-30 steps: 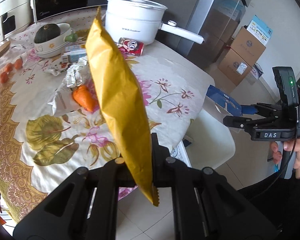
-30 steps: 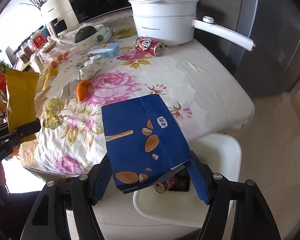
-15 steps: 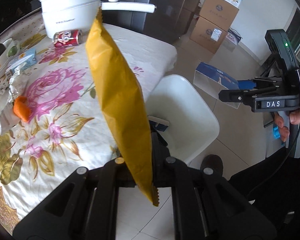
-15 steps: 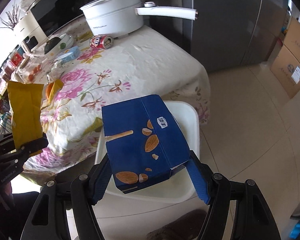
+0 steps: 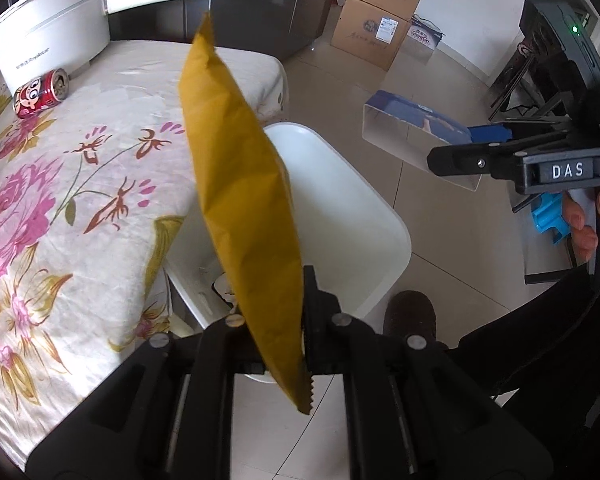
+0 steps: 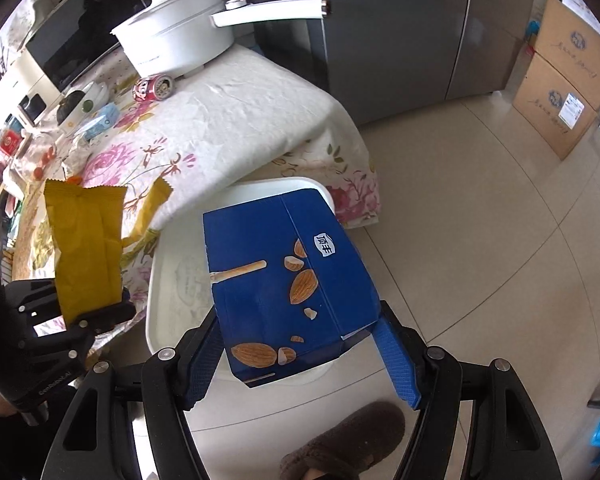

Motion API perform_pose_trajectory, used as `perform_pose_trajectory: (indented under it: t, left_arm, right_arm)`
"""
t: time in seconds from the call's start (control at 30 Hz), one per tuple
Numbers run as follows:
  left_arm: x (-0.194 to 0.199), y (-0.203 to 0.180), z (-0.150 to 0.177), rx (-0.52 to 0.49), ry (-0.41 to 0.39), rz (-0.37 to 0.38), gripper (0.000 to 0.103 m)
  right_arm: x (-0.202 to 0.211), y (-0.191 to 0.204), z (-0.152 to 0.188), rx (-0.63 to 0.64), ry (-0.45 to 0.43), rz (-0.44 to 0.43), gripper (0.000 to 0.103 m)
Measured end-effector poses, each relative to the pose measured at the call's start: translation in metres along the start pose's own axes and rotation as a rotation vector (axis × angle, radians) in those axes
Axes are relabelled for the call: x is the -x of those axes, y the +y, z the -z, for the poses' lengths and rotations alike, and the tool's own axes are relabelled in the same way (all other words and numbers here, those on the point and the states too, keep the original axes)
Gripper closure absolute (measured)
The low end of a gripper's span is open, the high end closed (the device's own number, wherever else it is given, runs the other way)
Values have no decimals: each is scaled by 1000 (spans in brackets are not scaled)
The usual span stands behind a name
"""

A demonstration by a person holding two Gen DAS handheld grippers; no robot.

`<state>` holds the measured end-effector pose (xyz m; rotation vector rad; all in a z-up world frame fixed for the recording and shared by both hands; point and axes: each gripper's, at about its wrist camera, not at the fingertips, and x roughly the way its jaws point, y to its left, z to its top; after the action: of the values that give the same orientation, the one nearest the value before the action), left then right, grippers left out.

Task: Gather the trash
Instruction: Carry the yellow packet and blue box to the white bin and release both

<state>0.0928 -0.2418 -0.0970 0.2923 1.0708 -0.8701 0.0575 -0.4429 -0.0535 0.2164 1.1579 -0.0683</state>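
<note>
A yellow snack bag [image 5: 244, 200] stands upright between the fingers of my left gripper [image 5: 274, 304], whose jaws are opening while the pads still touch the bag's lower end. It hangs above the near-left edge of the white trash bin [image 5: 360, 220] on the floor beside the table. My right gripper [image 6: 300, 344] is shut on a blue almond-stick box [image 6: 284, 280], held over the bin's [image 6: 260, 184] right half. The right wrist view shows the left gripper [image 6: 96, 312] and yellow bag [image 6: 86, 248] at left. The left wrist view shows the right gripper [image 5: 460, 144] and box [image 5: 416, 136] at right.
The table with a flowered cloth [image 5: 80, 200] borders the bin on the left and carries a white pot [image 5: 52, 44] and a red can [image 5: 40, 94]. Cardboard boxes [image 5: 374, 20] and a dark fridge [image 6: 400, 32] stand behind. A person's brown slipper [image 6: 344, 440] rests on the tiled floor by the bin.
Both grippers have swung away from the table and lowered over the white bin, each still carrying its item. The table has slid to the left in both views.
</note>
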Motion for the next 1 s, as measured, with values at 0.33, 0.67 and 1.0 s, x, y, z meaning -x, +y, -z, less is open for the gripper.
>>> perform_pose_trajectory:
  t: [0.33, 0.67, 1.0]
  left_arm:
    - [14, 13, 0, 61, -41, -46, 24]
    - [42, 44, 23, 139, -48, -176, 7]
    - [82, 87, 48, 301, -87, -285, 1]
  right_arm:
    - [-2, -7, -1, -24, 6, 6, 30]
    - [-10, 8, -4, 10, 26, 8, 30]
    - [-22, 43, -13, 69, 46, 5, 30]
